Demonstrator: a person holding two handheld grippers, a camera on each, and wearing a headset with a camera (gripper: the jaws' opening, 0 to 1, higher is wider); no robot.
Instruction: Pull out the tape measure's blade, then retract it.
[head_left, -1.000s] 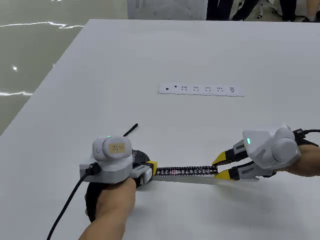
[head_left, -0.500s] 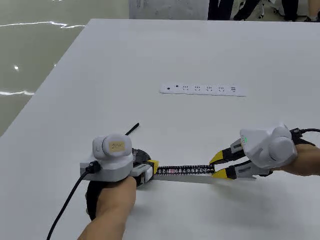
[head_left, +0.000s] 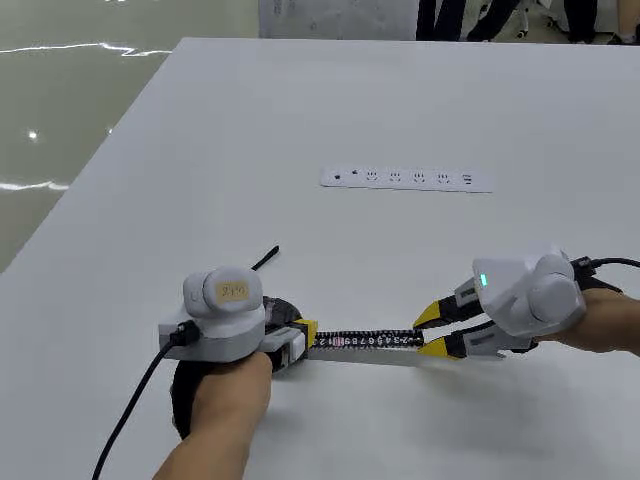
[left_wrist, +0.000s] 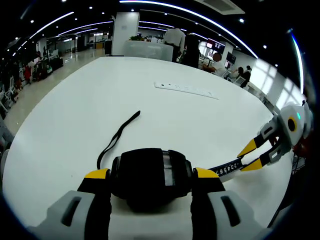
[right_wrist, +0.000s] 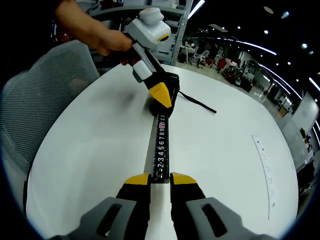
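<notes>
Left gripper view.
A: State of the left claw (left_wrist: 152, 175)?
B: Clamped across the tape measure (left_wrist: 151, 187), one jaw on each flank of the black case. The case sits low on the white worktop (left_wrist: 75, 100), near the person. A black wrist strap (left_wrist: 117, 135) trails off behind it.
A: Handling?
B: The case looks rigid and compact, with some heft. Ribbed top, likely grippy. The flanks are the right hold. The blade (left_wrist: 227, 168) is another matter: thin cupped metal, stiff along its run. It probably buckles if twisted. It is spring-loaded, so I'd expect it to whip home if let go. Thin edges.
A: Where is the blade?
B: Out a short way rightward from the case mouth, numbers up, straight, low over the worktop. Touching or not, cannot tell. The right claw (right_wrist: 160, 178) is pinched on its tip end, which is where I'd hold it.
A: Room?
B: Plenty. Bare worktop runs on to the right of the right claw. A power strip (head_left: 405, 179) lies well apart on the far side. The worktop's left edge is well away from the case. Best fed back slowly, in line with the case, not released.
</notes>
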